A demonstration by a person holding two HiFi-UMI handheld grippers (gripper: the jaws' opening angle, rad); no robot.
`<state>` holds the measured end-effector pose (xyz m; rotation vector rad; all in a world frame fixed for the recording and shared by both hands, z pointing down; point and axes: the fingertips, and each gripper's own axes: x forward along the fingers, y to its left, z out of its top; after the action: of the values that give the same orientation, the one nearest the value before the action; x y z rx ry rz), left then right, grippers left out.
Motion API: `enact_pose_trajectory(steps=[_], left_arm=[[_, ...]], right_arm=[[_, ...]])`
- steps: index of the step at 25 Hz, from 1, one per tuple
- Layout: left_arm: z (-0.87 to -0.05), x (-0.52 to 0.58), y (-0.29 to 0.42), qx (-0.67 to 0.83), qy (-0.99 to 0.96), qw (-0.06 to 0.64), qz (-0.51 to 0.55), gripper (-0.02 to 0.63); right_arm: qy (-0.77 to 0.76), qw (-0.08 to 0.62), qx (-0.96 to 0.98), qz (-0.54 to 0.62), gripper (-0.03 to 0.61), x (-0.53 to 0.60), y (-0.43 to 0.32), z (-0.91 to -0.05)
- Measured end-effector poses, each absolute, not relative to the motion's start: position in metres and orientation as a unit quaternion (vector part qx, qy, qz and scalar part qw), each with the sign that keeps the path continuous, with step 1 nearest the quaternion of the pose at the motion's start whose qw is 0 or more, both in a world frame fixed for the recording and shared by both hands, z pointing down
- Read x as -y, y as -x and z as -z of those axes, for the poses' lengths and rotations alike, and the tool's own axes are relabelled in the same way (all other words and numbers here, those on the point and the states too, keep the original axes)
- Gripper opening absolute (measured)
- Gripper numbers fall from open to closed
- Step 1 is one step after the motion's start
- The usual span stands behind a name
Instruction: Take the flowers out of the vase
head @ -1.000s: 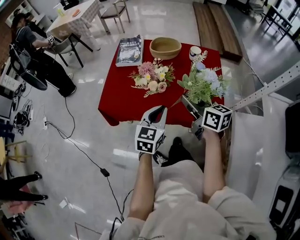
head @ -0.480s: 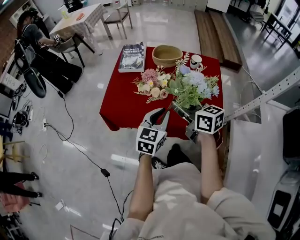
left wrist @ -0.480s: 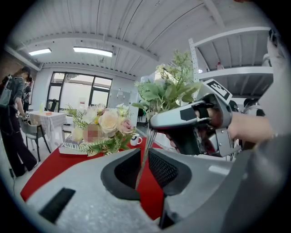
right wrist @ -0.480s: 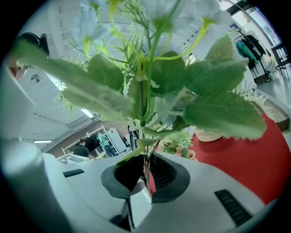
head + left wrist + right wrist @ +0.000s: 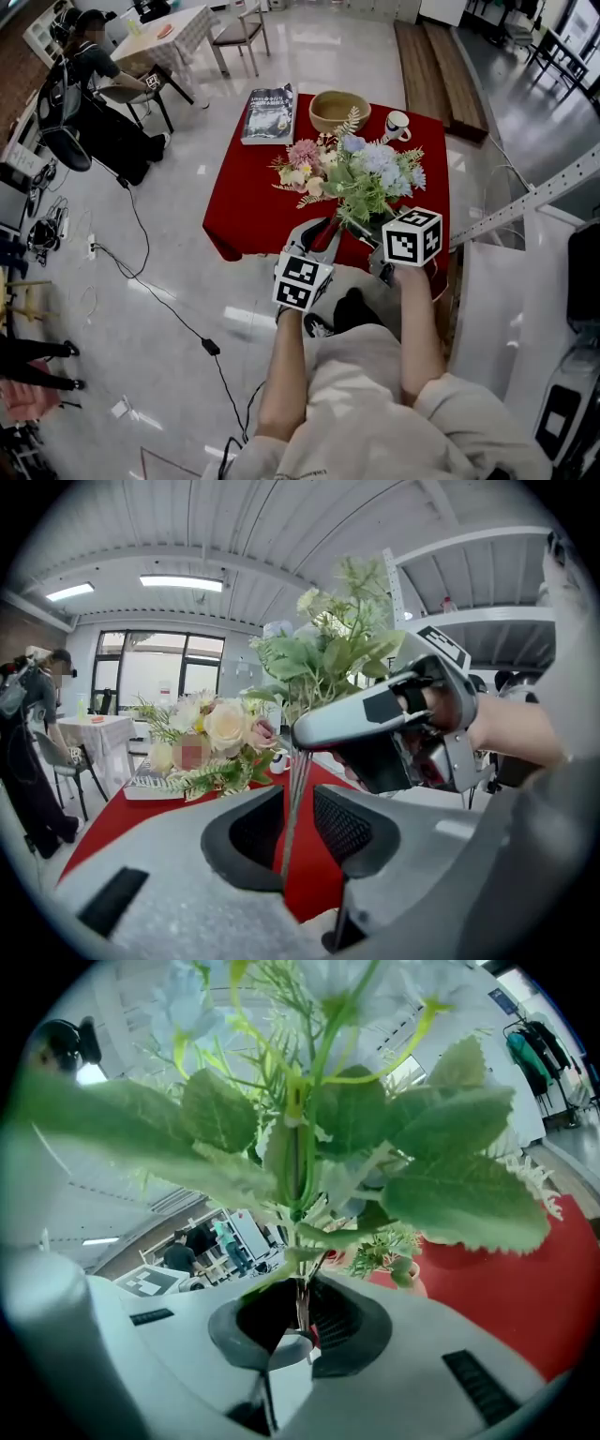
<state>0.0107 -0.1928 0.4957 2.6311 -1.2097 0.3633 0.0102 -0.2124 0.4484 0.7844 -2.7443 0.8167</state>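
The flower bunch [image 5: 375, 178] of blue and white blooms is held clear of any vessel, above the near right part of the red-clothed table [image 5: 246, 214]. Which thing served as the vase cannot be told, though a small cup [image 5: 396, 125] is seen at the far right corner. The right gripper [image 5: 302, 1314] is clamped narrowly on the bunch's stems [image 5: 298, 766] low down, with the heads tilted toward the far edge. The left gripper [image 5: 298, 810] is spread apart, and the stem ends hang between its pads without being pressed. A second bouquet [image 5: 302, 169] is laid near the table's middle, on the near side of the bowl [image 5: 337, 108] at the far edge and the book [image 5: 270, 101] at the far left corner.

The step in hand is judged to be the setting down of the lifted bunch, or its passing to the other gripper. For this to be done well, the clamp on the stems is best held firm until the heads are borne by the cloth. A bare patch toward the near edge is to be chosen, so that the leaves are not dragged across the lying bouquet. The left jaws should either be closed squarely on the stems or drawn off them, lest the thin ends be snagged. The bunch looks top-heavy, so a slow, level lowering is advised.
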Motion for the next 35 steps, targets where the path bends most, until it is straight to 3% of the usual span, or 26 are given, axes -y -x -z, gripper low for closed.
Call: enact_pose_trajectory(steps=[19, 35], left_arm=[[-0.498, 0.186, -0.009, 0.415, -0.895, 0.118, -0.115, 0.050], [-0.472, 0.180, 0.022, 0.449, -0.886, 0.097, -0.064, 0.043]], right_arm=[[-0.255, 0.132, 0.927, -0.242, 0.042, 0.200, 0.003, -0.452], [-0.242, 0.092, 0.942, -0.215, 0.070, 0.197, 0.030, -0.429]])
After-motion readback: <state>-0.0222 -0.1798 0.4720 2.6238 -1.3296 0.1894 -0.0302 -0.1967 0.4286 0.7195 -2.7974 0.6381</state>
